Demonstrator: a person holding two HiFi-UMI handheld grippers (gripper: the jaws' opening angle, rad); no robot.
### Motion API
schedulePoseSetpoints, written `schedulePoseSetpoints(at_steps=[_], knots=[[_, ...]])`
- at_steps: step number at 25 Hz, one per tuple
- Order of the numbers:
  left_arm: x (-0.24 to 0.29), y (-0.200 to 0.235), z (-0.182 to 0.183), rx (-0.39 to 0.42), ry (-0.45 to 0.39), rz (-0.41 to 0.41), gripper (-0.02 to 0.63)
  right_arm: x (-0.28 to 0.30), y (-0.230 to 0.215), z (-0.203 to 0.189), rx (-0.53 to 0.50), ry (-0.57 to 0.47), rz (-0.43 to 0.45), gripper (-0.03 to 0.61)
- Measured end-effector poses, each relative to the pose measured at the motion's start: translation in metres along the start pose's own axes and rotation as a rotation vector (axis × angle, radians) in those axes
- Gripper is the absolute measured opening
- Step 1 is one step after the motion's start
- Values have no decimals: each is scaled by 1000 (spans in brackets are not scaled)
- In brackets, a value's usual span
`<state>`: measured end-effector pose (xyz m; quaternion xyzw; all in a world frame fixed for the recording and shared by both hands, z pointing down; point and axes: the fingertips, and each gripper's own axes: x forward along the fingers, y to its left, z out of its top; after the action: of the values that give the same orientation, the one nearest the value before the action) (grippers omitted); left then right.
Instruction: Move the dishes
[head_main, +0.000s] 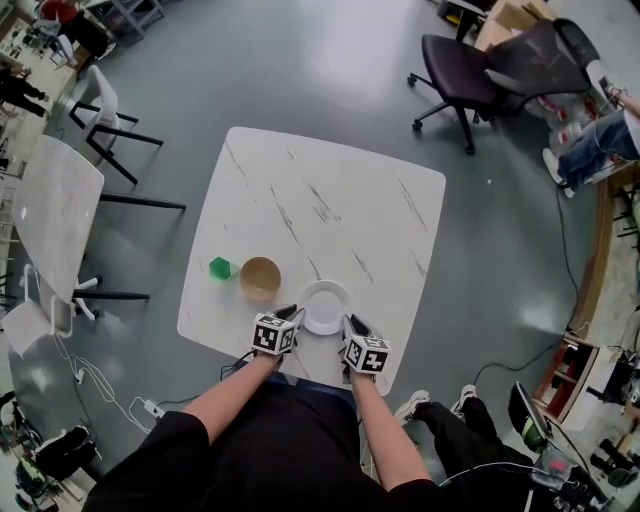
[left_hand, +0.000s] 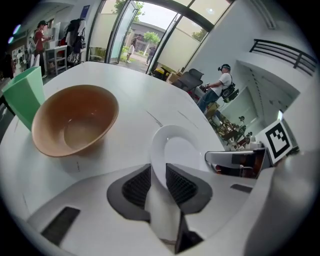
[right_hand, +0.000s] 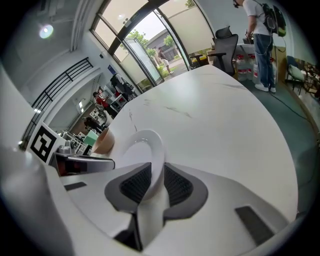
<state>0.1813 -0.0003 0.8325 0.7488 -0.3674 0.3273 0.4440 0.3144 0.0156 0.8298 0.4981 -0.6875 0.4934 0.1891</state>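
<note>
Pinches the white plate from two sides, low in the centre of the head view, near the front edge of the marble table. Closes the left gripper on the plate's left rim and the right gripper on its right rim, with ribbed pads pressed on either face of the thin edge. Probably takes a two-sided hold to keep a shallow, slippery dish level for carrying. Reads as the start of the first move, with nothing yet relocated. Leaves the brown bowl just beside the plate on its left, and the green cup further left, both untouched.

In the head view, gives the layout only and hides the grip under the marker cubes. In the left gripper view, shows the rim seated between the pads, the bowl's empty inside at upper left, and the right gripper at the right edge. In the right gripper view, confirms the matching clamp and shrinks bowl and cup to small shapes at left. Cannot tell in any view whether the plate rests on the table or hangs just off it.
</note>
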Motion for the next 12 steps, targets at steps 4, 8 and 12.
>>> schedulePoseSetpoints(at_steps=[4, 8, 12], knots=[[1, -3, 1, -1, -2, 6, 89, -1, -2, 0, 3, -3, 4, 89], [0, -4, 4, 77, 4, 27, 92, 0, -1, 2, 50, -13, -3, 83], [-6, -1, 2, 58, -4, 43, 92, -1, 2, -4, 66, 15, -6, 78]])
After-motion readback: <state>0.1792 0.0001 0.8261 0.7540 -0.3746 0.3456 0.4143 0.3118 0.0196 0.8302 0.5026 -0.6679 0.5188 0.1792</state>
